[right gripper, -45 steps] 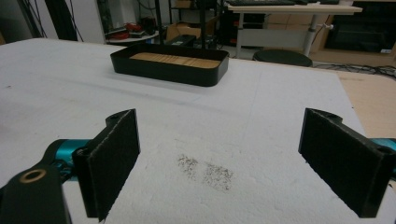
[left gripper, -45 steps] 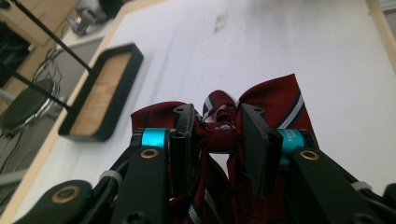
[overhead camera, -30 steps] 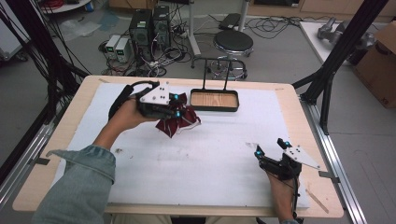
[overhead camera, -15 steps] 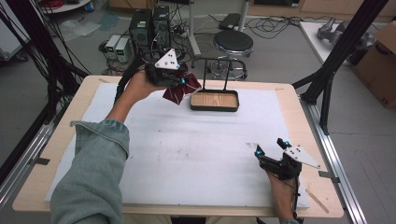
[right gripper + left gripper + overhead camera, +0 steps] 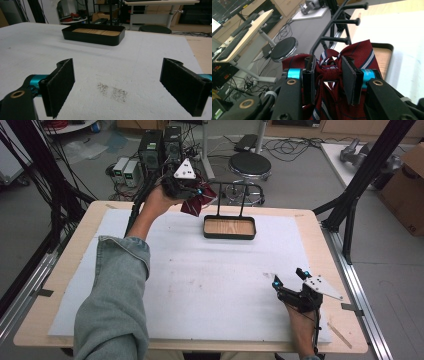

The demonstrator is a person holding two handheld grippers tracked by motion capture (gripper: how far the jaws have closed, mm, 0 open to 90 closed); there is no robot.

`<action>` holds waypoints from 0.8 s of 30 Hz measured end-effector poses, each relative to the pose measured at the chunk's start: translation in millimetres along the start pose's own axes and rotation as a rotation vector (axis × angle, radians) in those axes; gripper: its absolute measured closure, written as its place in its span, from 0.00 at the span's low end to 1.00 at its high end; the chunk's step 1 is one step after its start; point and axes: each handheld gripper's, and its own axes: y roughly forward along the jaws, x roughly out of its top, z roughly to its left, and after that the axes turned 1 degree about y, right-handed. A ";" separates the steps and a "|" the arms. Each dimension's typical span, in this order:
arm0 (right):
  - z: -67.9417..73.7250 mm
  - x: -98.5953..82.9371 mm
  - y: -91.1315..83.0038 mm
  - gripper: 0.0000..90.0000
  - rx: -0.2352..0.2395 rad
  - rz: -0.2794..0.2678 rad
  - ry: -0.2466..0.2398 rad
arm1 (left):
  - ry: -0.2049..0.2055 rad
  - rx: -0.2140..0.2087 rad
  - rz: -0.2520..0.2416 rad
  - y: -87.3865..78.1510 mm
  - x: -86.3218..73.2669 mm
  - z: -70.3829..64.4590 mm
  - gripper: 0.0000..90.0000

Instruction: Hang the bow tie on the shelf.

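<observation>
Left gripper (image 5: 196, 191) is raised above the far-left part of the table, jaws clamped on the knot of a dark red bow tie with white and navy stripes (image 5: 200, 200). In the left gripper view the two black pads pinch the tie's (image 5: 352, 53) centre band from both sides; the fabric wings spread out behind and below the jaws. Left gripper (image 5: 329, 75) points toward the black metal rack with three knobbed pegs (image 5: 337, 32), which sits just beyond the tie; can't tell if the fabric touches a peg.

In the high view the tie hangs in the air just left of the rack's (image 5: 232, 190) uprights, near the far-left corner of the black rectangular tray with a wooden base (image 5: 229, 227). Rack rises from the far edge of that tray. Tray sits far-centre on the white foam sheet (image 5: 210, 285) covering the light wooden table (image 5: 320, 225).

Right gripper (image 5: 290, 280) rests low at the near-right of the sheet, well apart from tray and tie, jaws spread wide with nothing between them. Right gripper view: right gripper (image 5: 117, 85) pads far apart over bare sheet (image 5: 140, 65), a small grey smudge (image 5: 112, 91) between them, tray (image 5: 93, 33) well ahead.
</observation>
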 end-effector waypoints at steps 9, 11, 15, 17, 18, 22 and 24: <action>0.0 -0.1 0.2 0.13 0.004 0.003 -0.004 | -0.029 0.001 0.097 20.4 -17.2 1.1 0.72; 0.1 -0.1 0.2 0.13 0.005 0.004 -0.005 | -0.040 -0.004 0.104 23.6 -22.0 -0.5 0.72; 0.2 -0.2 0.6 0.13 0.005 0.005 -0.003 | -0.045 -0.007 0.124 33.4 -25.3 -5.6 0.71; 0.1 -0.2 0.6 0.13 0.005 0.004 -0.007 | -0.048 -0.013 0.127 38.5 -26.3 -9.3 0.71; 0.1 -0.2 0.5 0.13 0.005 0.005 -0.007 | -0.054 -0.013 0.128 41.3 -27.0 -11.2 0.71; 0.1 -0.2 0.3 0.13 0.005 0.005 -0.006 | -0.067 -0.026 0.135 46.9 -31.1 -16.1 0.69; -0.1 -0.2 0.4 0.13 0.005 0.007 -0.006 | -0.080 -0.027 0.134 46.9 -32.8 -16.6 0.64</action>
